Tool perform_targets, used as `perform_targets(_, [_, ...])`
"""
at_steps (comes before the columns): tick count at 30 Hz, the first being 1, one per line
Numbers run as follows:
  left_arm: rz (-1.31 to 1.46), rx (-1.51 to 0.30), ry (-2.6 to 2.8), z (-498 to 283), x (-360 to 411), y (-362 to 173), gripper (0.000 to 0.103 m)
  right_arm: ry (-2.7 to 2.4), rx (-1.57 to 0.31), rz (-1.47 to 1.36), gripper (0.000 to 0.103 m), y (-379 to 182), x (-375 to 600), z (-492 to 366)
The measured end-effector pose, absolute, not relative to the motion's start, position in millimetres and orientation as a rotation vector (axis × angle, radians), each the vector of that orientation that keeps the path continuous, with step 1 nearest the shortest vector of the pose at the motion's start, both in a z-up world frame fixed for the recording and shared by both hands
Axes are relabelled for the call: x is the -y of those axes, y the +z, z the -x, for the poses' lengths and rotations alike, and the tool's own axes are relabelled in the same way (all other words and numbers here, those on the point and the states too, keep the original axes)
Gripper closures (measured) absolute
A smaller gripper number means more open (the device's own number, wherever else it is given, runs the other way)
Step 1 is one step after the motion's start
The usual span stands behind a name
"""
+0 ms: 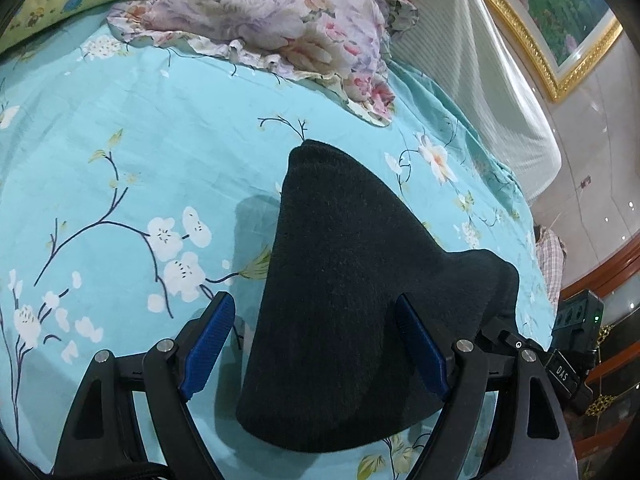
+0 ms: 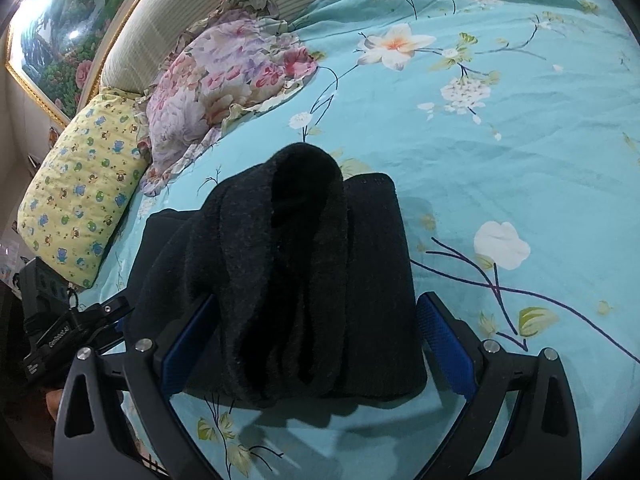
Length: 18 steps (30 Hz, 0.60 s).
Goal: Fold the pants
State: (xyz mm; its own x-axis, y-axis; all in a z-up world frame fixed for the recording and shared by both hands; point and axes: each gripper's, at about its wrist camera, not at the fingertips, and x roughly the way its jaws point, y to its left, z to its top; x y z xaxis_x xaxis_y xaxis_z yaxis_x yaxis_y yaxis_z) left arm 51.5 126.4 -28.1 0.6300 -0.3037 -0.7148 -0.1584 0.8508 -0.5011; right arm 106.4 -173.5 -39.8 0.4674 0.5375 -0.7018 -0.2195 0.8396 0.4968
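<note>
The black fleece pants [image 1: 344, 292] lie folded into a thick bundle on the turquoise floral bedsheet [image 1: 120, 152]. In the left wrist view my left gripper [image 1: 316, 312] is open, its blue pads either side of the bundle's near end; the right pad [image 1: 420, 348] touches the fabric. In the right wrist view the pants [image 2: 296, 280] show as a stacked fold with a rolled hump on top. My right gripper [image 2: 320, 312] is open and straddles the bundle; its left pad [image 2: 188, 340] is partly hidden behind the cloth. The left gripper's body [image 2: 60, 332] shows at the left edge.
A floral pink-and-purple pillow [image 1: 280, 24] and a yellow cartoon-print pillow [image 2: 80, 192] lie at the head of the bed [image 2: 520, 160]. A ribbed white headboard [image 1: 472, 80] and a gold-framed painting [image 1: 560, 12] stand behind. The bed's edge drops off at right [image 1: 536, 240].
</note>
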Motion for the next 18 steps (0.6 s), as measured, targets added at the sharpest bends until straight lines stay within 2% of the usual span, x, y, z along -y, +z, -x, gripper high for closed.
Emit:
perform_targets(4, [0.563,-0.91,-0.085,-58,-125,-32,0.019,0.495,-0.996,-0.399,0.005,-47,176,-110])
perform_targets(7, [0.57,-0.921,-0.087,-61,-125,-36,0.017,0.499,-0.995,-0.398,0.011,-51,176,-111])
perform_targets(12, [0.559,-0.929,-0.079,-67,-120,-40,0.013,0.507,-0.979,-0.38,0.036,-51,177,-110])
perform_targets(18, [0.561,-0.939,-0.086,-74,-114,-41,0.013,0.535,-0.975,-0.412,0.048,-52,183,-109])
